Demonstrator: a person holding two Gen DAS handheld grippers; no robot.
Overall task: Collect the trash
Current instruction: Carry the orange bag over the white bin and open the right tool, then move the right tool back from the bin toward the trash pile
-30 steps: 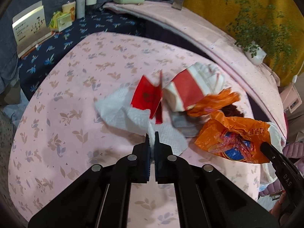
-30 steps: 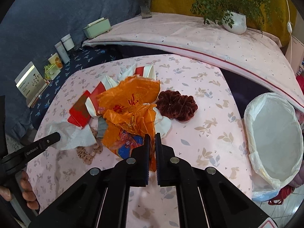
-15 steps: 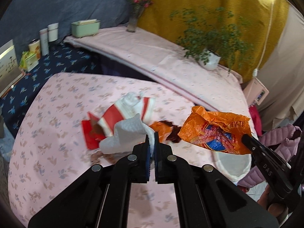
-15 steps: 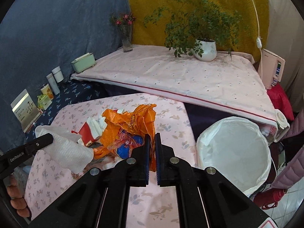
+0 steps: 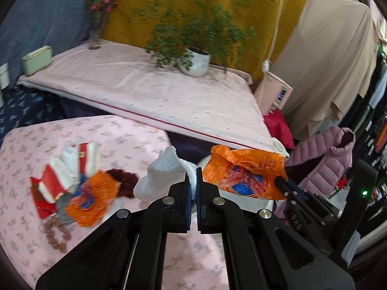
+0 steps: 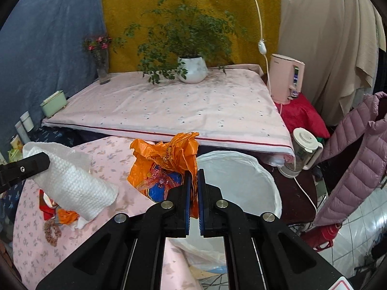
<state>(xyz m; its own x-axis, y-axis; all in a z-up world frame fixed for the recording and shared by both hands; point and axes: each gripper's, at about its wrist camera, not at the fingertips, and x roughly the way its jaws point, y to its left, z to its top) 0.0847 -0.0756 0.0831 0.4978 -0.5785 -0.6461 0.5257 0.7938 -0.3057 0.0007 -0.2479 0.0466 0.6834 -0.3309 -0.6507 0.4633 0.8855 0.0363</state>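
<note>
I see a white, waffle-textured paper towel [image 5: 167, 175] and an orange plastic bag [image 6: 167, 166] printed with a blue and red emblem. The left hand-held gripper [image 5: 192, 183] is black with blue pads, and so is the right hand-held gripper [image 6: 193, 188]. The desk [image 5: 116, 140] wears a pale pink cloth with a grey-brown leaf print. On it lie a red-and-white striped wrapper [image 5: 65, 171], a dark red scrunchie [image 5: 124, 180] and a second orange bag [image 5: 93, 198]. The bin liner [image 6: 237, 178] is white. Behind, the curtain [image 6: 145, 7] is mustard yellow and the jacket [image 6: 350, 159] mauve.
</note>
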